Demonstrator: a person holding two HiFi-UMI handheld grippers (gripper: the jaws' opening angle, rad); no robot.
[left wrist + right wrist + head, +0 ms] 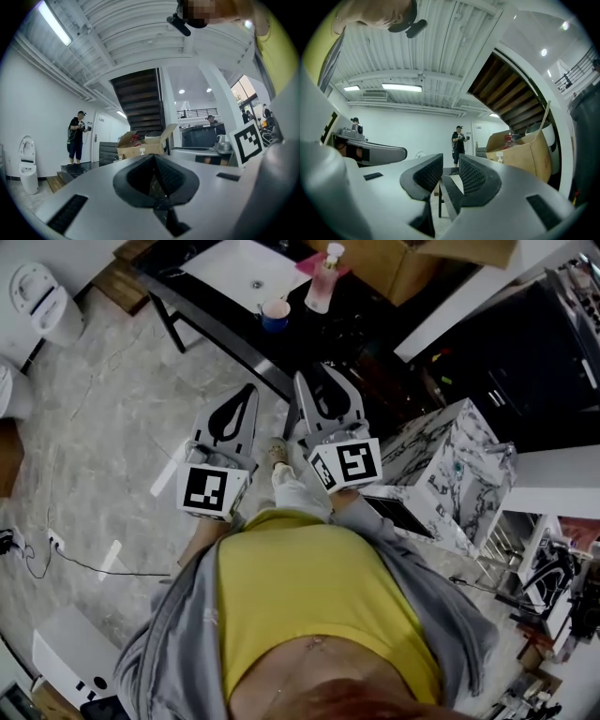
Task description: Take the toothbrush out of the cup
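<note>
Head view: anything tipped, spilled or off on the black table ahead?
Nothing stands out. The blue cup and the pink bottle both stand upright on the black table, beside the white basin, with no spill showing. What is in the cup is too small to tell.

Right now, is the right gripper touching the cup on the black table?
Apart. The head view shows the right gripper well short of the cup, with a stretch of black table between them.
</note>
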